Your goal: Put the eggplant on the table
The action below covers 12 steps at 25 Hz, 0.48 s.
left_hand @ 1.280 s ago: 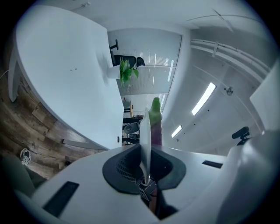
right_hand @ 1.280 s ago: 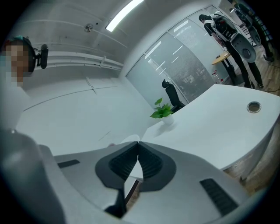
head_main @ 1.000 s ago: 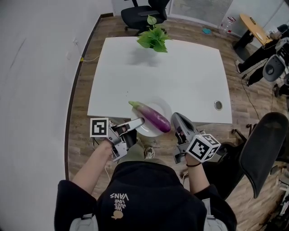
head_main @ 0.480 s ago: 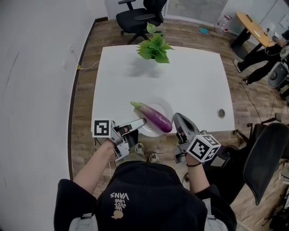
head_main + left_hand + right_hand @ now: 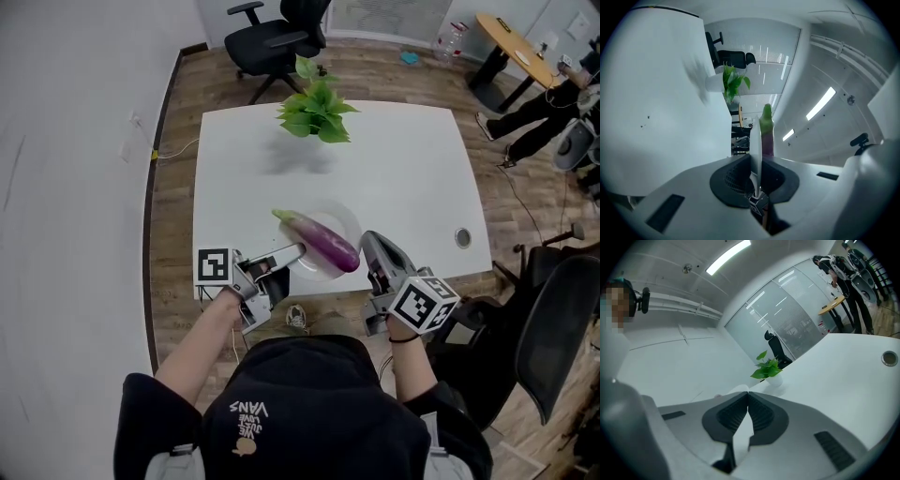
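A purple eggplant [image 5: 323,241] with a green stem lies across a white plate [image 5: 345,217] at the near edge of the white table [image 5: 403,169]. My left gripper [image 5: 295,251] is shut on the plate's near-left rim. In the left gripper view the plate [image 5: 757,145] shows edge-on between the jaws of the left gripper [image 5: 758,161], with the eggplant [image 5: 767,131] behind it. My right gripper [image 5: 368,239] sits just right of the plate, shut on nothing. In the right gripper view the tips of the right gripper [image 5: 747,393] touch.
A potted green plant [image 5: 314,111] stands at the table's far side. A cable hole [image 5: 463,237] is near the right front corner. Black office chairs stand beyond the table [image 5: 277,37] and at my right [image 5: 562,309]. A person [image 5: 553,103] is at the far right.
The plate with the eggplant, held by my left gripper, now sits a little farther in over the table from its near edge. The right gripper keeps its place beside it.
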Motion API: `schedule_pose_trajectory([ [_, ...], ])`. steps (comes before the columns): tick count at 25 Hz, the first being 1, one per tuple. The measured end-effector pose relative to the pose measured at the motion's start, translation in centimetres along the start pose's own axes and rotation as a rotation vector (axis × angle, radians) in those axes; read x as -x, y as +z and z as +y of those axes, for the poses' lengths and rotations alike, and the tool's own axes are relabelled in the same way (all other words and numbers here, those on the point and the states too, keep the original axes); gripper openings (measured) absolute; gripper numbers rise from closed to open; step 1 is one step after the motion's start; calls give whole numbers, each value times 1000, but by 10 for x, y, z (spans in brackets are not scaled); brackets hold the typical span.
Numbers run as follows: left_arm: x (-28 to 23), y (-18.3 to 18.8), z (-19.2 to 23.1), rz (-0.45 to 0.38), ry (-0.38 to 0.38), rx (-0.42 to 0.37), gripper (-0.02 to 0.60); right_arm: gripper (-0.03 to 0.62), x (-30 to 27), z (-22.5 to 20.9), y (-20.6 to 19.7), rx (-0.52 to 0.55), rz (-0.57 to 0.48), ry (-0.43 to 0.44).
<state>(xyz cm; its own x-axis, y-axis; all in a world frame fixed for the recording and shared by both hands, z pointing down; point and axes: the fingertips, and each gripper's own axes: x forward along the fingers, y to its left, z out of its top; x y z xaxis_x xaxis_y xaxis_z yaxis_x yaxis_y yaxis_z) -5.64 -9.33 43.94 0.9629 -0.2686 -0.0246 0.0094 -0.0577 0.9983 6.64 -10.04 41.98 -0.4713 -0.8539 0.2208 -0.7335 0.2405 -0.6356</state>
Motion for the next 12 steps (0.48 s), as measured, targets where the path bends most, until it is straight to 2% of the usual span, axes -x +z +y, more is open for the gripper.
schedule_pose_trajectory([
  [12, -25, 15, 9, 28, 1, 0, 28, 20, -21, -21, 17, -19, 26, 18],
])
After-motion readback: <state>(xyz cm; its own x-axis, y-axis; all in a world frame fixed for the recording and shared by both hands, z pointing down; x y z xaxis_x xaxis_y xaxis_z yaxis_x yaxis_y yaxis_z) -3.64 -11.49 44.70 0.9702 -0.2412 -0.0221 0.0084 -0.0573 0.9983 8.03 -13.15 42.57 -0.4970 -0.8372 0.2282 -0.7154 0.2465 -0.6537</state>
